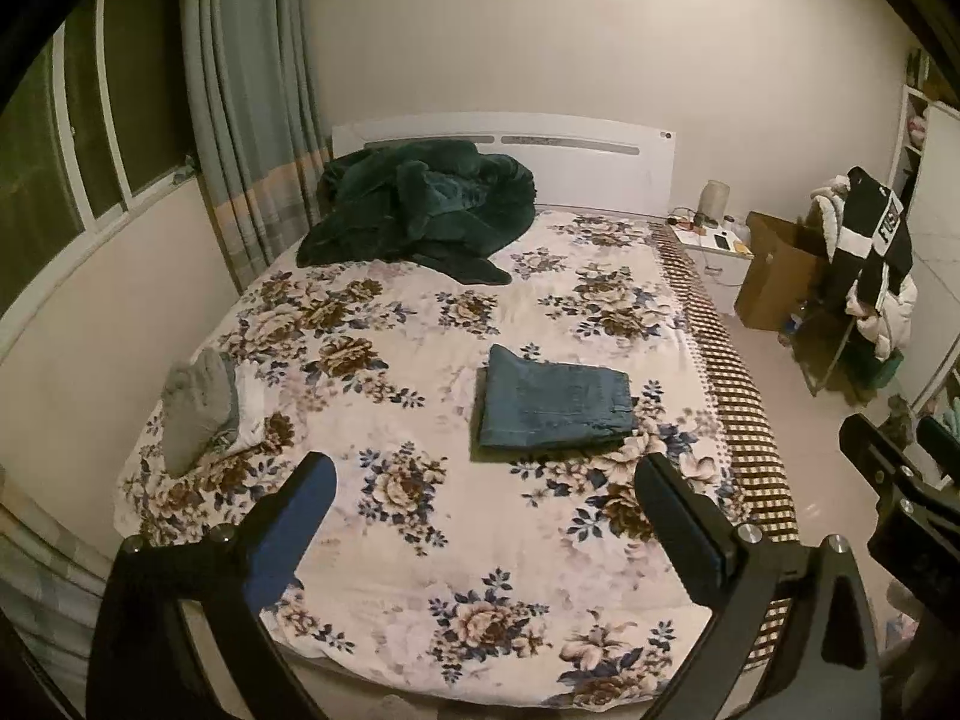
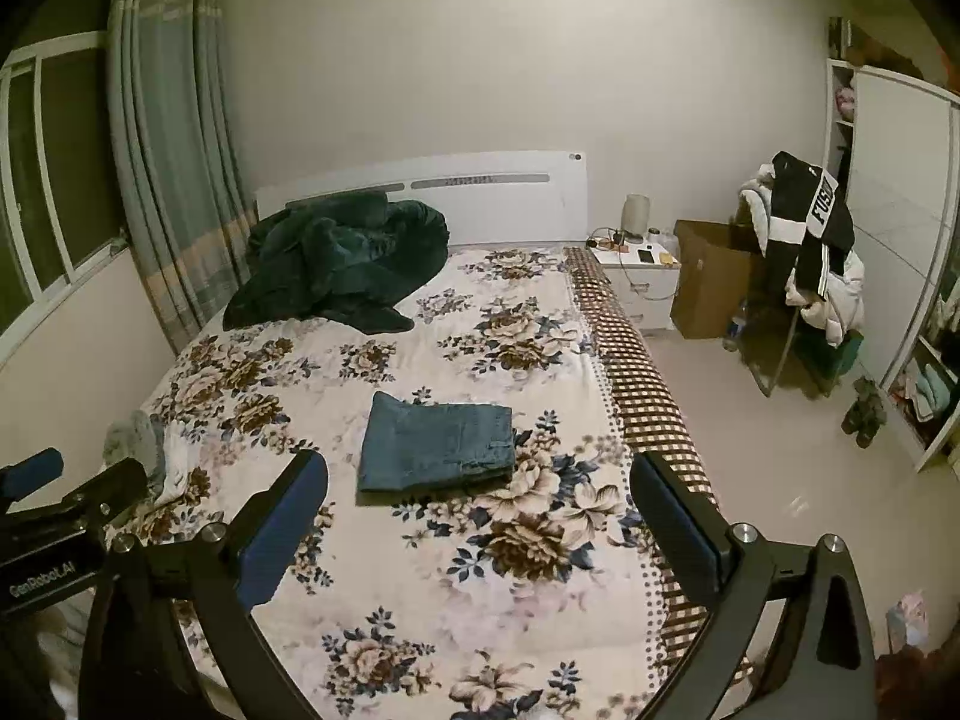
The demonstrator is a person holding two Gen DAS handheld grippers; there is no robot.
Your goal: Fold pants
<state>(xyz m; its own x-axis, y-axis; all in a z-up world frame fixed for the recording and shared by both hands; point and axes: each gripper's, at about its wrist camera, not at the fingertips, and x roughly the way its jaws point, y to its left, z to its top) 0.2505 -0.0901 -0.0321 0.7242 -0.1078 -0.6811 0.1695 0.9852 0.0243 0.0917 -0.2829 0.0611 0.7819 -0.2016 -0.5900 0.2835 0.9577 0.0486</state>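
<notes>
Lying ahead between both empty, wide-open grippers (image 1: 486, 492) (image 2: 480, 492), the folded pants (image 1: 555, 405) run crosswise on the bed (image 1: 420, 540).

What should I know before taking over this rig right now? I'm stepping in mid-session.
Left claw: open, empty, above the bed's near end.
Right claw: open, empty, beside it.
Blue pants: folded into a neat rectangle, lying flat on the floral bedspread, touched by neither claw.
Done: the fold looks complete.
Left: apparently nothing on these pants; a grey and white pile of clothes lies by the bed's left edge.
</notes>
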